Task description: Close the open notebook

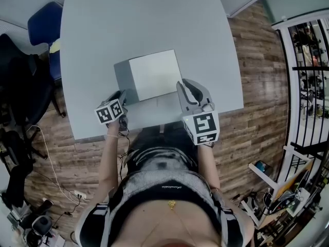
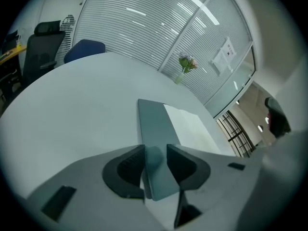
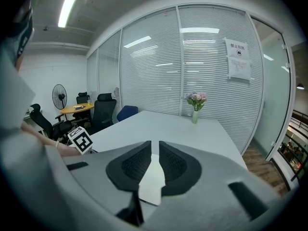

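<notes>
The notebook lies open near the table's front edge. Its white page lies flat, and its grey cover stands tilted up along the left side. My left gripper is at the cover's near left corner. In the left gripper view the cover runs through the gap of my left gripper, whose jaws stand wide and do not press on it. My right gripper hovers by the page's near right corner. The right gripper view shows my right gripper with a narrow gap, the white page below and nothing in the gap.
The pale grey table stretches away beyond the notebook. A blue chair and dark office chairs stand at its far left. A vase of flowers stands at the far end by the glass wall. Wooden floor lies to the right.
</notes>
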### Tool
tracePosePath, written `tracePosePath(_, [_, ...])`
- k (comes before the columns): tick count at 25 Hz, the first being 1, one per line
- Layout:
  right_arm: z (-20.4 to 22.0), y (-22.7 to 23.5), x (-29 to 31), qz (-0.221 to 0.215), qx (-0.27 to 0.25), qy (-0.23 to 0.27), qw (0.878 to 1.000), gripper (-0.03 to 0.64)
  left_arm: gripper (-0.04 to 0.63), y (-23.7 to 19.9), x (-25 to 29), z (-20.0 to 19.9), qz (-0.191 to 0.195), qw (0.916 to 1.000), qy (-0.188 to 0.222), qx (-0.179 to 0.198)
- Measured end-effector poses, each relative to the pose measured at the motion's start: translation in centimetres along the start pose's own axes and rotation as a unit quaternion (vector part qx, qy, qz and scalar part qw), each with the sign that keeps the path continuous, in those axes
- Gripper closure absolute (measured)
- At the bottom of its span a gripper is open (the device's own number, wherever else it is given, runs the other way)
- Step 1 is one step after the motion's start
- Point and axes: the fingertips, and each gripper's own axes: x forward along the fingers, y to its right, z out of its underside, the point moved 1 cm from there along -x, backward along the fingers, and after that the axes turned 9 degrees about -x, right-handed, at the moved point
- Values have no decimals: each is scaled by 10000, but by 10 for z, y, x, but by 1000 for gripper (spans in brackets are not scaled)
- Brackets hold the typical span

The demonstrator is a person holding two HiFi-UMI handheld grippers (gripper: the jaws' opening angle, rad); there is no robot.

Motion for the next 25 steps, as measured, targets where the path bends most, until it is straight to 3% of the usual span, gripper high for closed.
tracePosePath(7, [-1, 1, -2, -11, 0, 51, 10000, 566, 463, 12, -21, -18, 530, 9974, 497, 10])
tracePosePath(13, [-4, 0, -3, -17, 8, 118, 9999, 566, 472, 31, -40, -32, 1277, 9879, 865, 176])
tracePosePath(20, [-3, 0, -6, 1, 30, 154, 9999, 566, 485, 47, -46, -36, 1394, 9838, 917, 651])
tracePosePath(25, [-3, -1, -10, 26, 51, 195, 9998, 566, 486, 57, -49, -38, 1541, 9810, 988, 645])
